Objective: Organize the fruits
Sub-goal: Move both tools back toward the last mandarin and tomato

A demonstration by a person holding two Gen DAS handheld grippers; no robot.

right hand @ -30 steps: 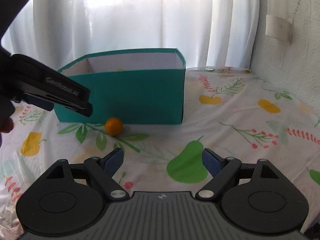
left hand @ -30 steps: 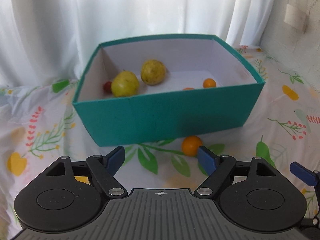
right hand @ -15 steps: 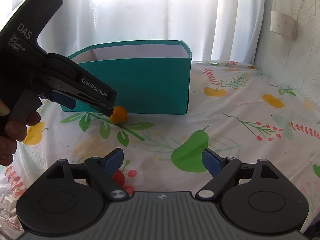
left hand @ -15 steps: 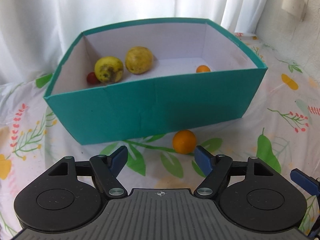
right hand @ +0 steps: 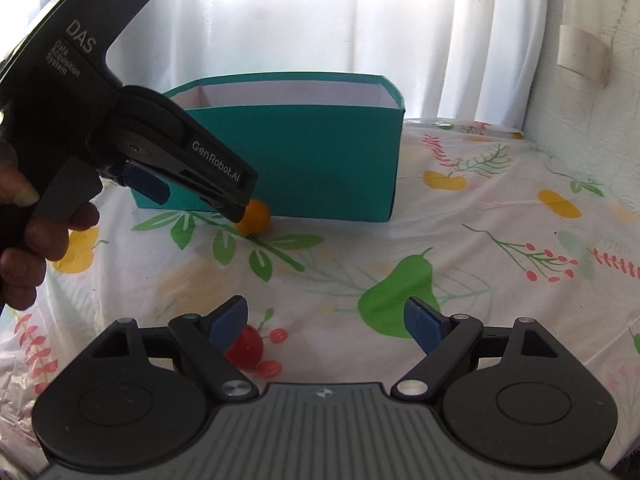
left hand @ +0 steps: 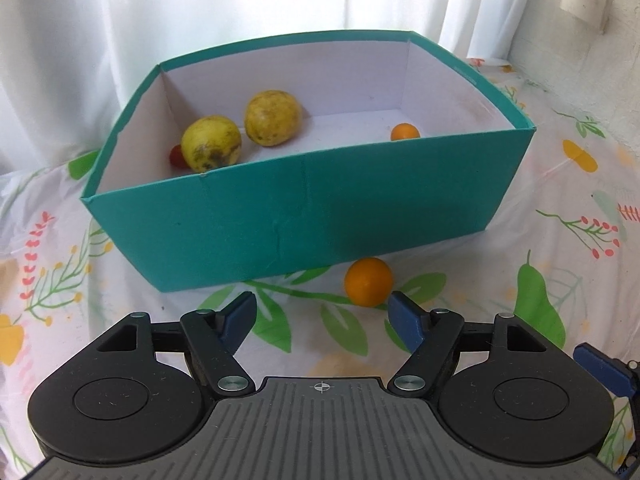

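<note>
A teal box (left hand: pixel 304 216) stands on the flowered cloth and holds two yellow fruits (left hand: pixel 211 143), a small orange fruit (left hand: pixel 405 132) and a small red one (left hand: pixel 176 156). An orange fruit (left hand: pixel 368 282) lies on the cloth against the box front, just ahead of my right fingertip. My left gripper (left hand: pixel 322 314) is open and empty. It also shows in the right wrist view (right hand: pixel 192 196), over that orange fruit (right hand: pixel 254 222). My right gripper (right hand: pixel 326 322) is open and empty; a small red fruit (right hand: pixel 244 348) lies by its left finger.
White curtains hang behind the box. A white wall (right hand: pixel 580 40) closes the right side. The flowered cloth (right hand: pixel 480 240) stretches to the right of the box. The box (right hand: pixel 304 164) shows side-on in the right wrist view.
My left gripper has moved forward and down toward the orange fruit by the box. My right gripper has moved closer to the small red fruit near its left finger.
</note>
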